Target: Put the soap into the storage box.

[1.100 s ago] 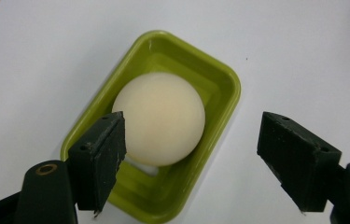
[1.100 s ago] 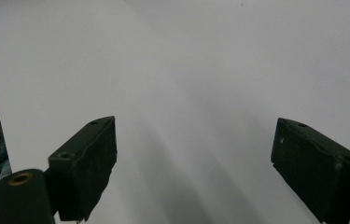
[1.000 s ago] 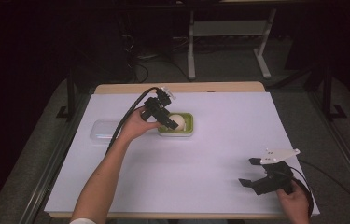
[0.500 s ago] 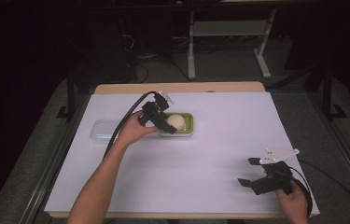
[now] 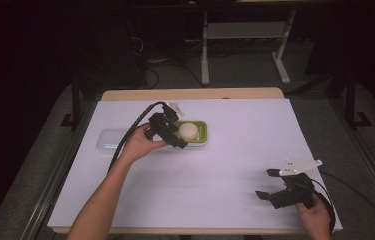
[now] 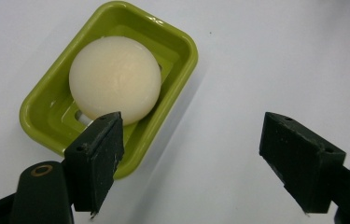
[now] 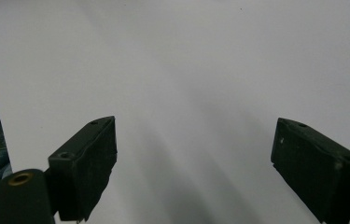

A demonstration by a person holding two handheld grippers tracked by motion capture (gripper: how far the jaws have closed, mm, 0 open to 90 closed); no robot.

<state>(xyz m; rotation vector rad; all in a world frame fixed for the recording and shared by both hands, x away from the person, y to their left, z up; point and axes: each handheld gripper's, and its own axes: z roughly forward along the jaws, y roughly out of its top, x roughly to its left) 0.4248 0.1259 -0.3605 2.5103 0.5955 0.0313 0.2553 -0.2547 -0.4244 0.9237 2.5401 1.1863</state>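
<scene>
A round cream soap (image 5: 188, 131) lies in a green soap dish (image 5: 202, 125) at the back middle of the white table. My left gripper (image 5: 176, 134) is held just left of the dish, open and empty. In the left gripper view the soap (image 6: 114, 86) sits in the dish (image 6: 182, 51) ahead of the left jaw, outside the wide gap of the gripper (image 6: 191, 163). My right gripper (image 5: 266, 183) stands open near the front right corner. The right gripper view has it (image 7: 193, 168) over bare white table with nothing between the jaws.
A clear plastic lid or box (image 5: 109, 140) lies left of the dish, partly behind my left hand. The white sheet (image 5: 225, 165) covers the table between the two grippers. Dark floor and a metal stand (image 5: 245, 35) lie beyond the far edge.
My left gripper has drawn back a little from over the dish, toward the left and front, leaving the soap in full view in the dish. The right gripper has stayed put.
</scene>
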